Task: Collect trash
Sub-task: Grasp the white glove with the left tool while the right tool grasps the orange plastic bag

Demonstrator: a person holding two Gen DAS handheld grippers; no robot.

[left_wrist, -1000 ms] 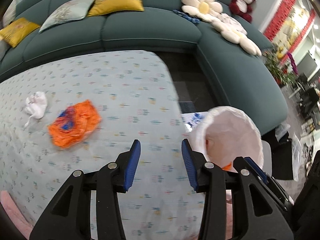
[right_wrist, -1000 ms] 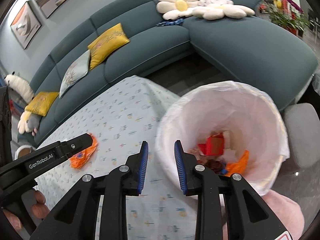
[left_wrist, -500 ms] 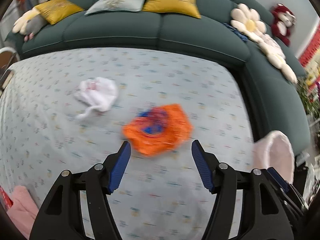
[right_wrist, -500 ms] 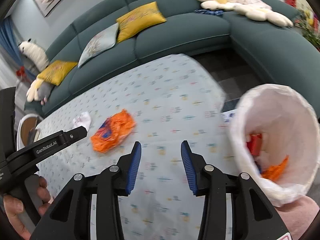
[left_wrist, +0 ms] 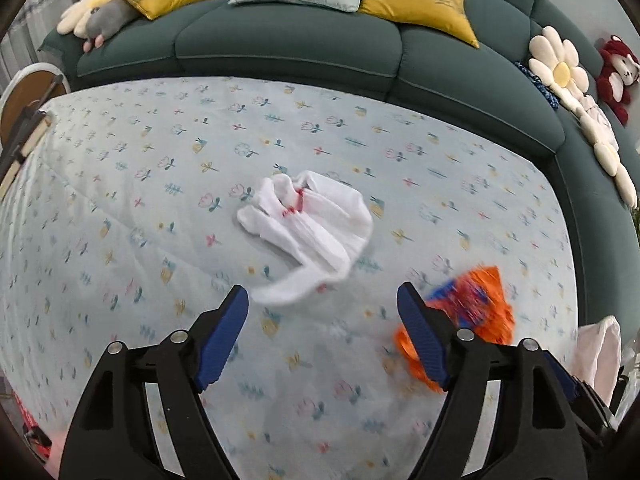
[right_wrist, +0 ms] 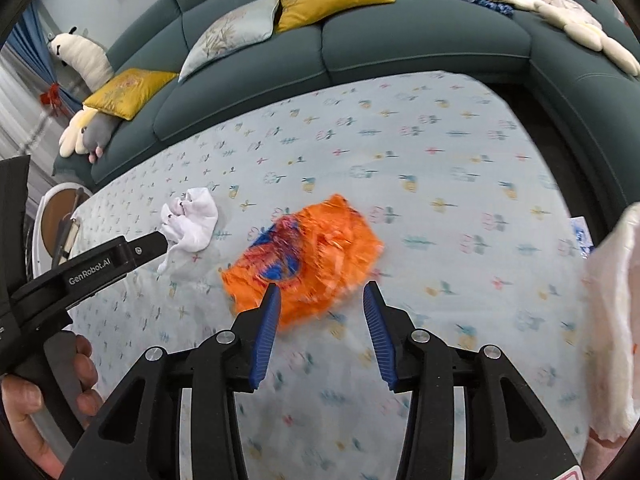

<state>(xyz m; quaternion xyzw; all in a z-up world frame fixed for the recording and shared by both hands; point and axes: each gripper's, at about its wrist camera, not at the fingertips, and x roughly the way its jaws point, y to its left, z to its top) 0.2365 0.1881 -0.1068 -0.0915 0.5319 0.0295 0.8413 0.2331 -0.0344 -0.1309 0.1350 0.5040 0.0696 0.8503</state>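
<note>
1. Two pieces of trash lie on the worktop point(left_wrist: 132, 184), which is covered by a pale blue cloth printed with small flowers.
2. The white crumpled plastic bag point(left_wrist: 308, 224) sits near the middle of the cloth, its loose tail trailing toward the near edge; faint red marks show on its folds.
3. The orange wrapper point(right_wrist: 304, 256), crumpled and with blue and red print, lies to the right of the white bag, apart from it. Its outline is blurred in both views.
4. The left gripper point(left_wrist: 322, 336) hangs above the cloth just short of the white bag. Its blue-padded fingers point(left_wrist: 222, 340) stand wide apart and have just been opening; nothing is between them, and the bag's tail ends just beyond the left fingertip.
5. The right gripper point(right_wrist: 322, 324) points down at the near edge of the orange wrapper. Its fingers are parted with nothing pressed between the pads; the left fingertip overlaps the wrapper's near edge in view, and contact cannot be confirmed.
6. A hand point(right_wrist: 44, 396) grips the left tool's handle at the lower left of the right wrist view.
7. The white-lined bin point(right_wrist: 616, 320) stands at the right edge of the worktop.
8. A dark teal sofa point(left_wrist: 288, 40) with yellow and pale cushions curves along the far side.
</note>
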